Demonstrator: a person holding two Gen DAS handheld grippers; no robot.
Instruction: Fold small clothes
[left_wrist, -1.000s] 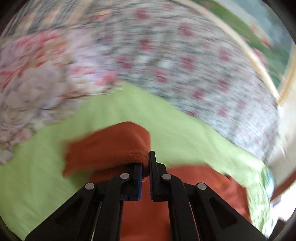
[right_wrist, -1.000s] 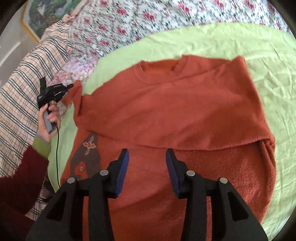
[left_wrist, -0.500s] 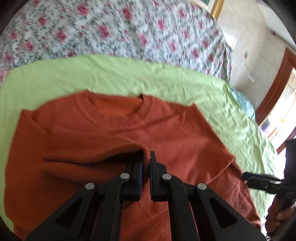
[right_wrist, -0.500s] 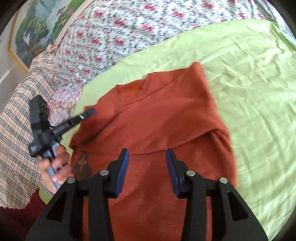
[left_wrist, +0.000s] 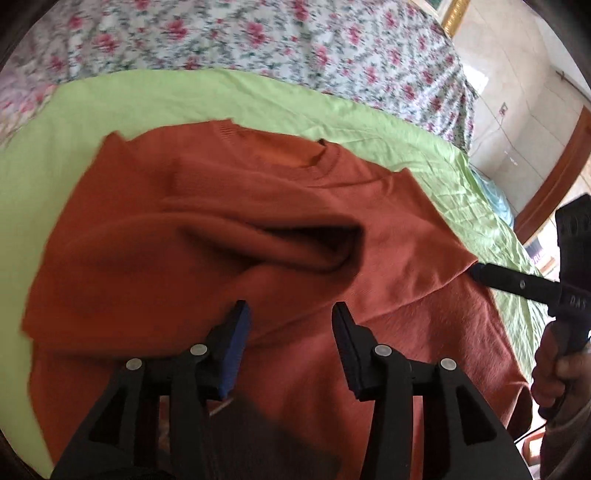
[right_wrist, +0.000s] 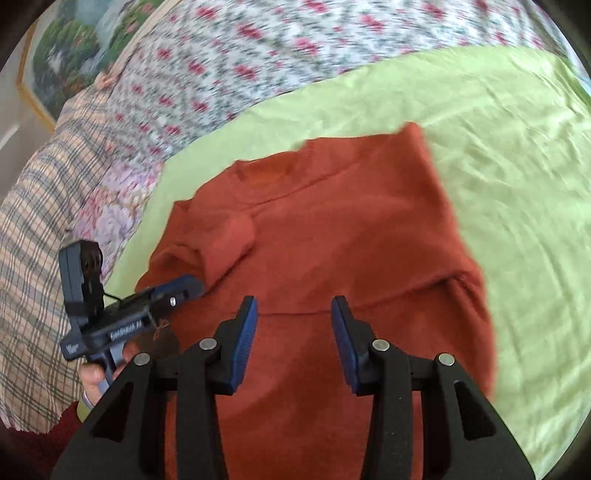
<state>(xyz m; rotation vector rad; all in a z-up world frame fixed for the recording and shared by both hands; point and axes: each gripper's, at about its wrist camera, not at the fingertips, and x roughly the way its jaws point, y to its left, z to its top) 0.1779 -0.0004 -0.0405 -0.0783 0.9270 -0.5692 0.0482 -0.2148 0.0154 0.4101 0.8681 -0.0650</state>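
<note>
Rust-orange sweater (left_wrist: 229, 280) lies spread on a light green sheet (left_wrist: 110, 110) that covers the bed, its ribbed neckline (left_wrist: 280, 147) pointing away toward the floral bedspread (left_wrist: 258, 37). Both sleeves are folded inward across the body: in the left wrist view one sleeve lies as a soft, rounded roll (left_wrist: 303, 243) over the chest, and in the right wrist view its cuff end (right_wrist: 229, 240) rests on the front of the garment, just below the neckline (right_wrist: 266, 177). The opposite side is folded over too, leaving a straight crease (right_wrist: 447, 206) down that edge.

The left gripper (left_wrist: 290, 332) hovers above the lower part of the sweater with its jaws spread apart and nothing between them; its blue pads (left_wrist: 234, 347) are clear of the cloth. The right gripper (right_wrist: 291, 328) is likewise released, jaws wide, over the middle of the sweater (right_wrist: 332, 258). From the left wrist view the right gripper's fingers (left_wrist: 517, 282) reach to the sweater's folded corner, though I cannot tell whether they touch the fabric. From the right wrist view the left gripper (right_wrist: 184, 290) sits at the sweater's near left edge, held in a hand (right_wrist: 98, 373).

A plaid blanket (right_wrist: 40, 236) lies beside the floral bedspread (right_wrist: 258, 62), and a framed landscape picture (right_wrist: 62, 55) stands behind them.
</note>
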